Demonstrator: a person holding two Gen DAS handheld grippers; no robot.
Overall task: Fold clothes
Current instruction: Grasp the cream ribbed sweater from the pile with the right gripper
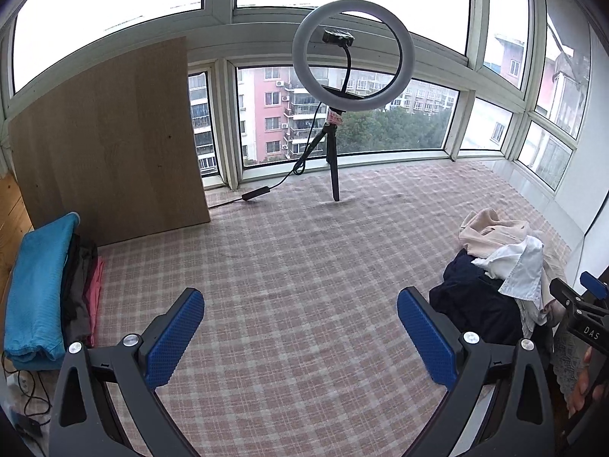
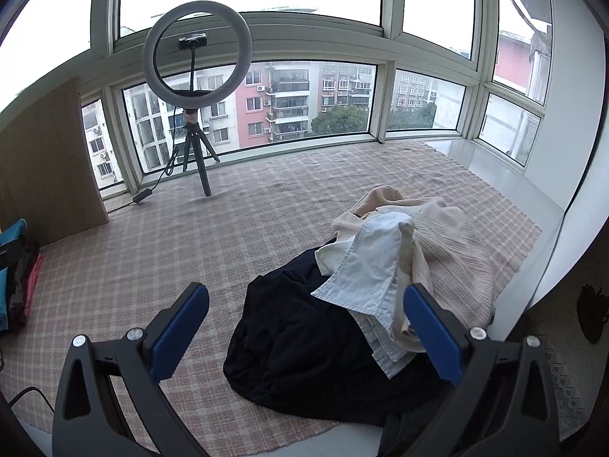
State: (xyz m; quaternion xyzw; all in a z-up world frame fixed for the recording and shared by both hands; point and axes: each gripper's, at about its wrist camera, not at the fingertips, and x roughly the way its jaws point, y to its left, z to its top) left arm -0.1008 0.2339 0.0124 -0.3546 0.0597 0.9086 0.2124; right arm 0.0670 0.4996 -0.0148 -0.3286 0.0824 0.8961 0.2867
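Sprawling unfolded, the clothes pile (image 2: 354, 285) (navy, pale blue, cream) lies rumpled.

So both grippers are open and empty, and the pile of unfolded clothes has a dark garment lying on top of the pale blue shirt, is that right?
Not quite. In the right wrist view the pale blue shirt lies on top of the dark garment, not under it. The rest holds: the left gripper and right gripper are both open and empty.
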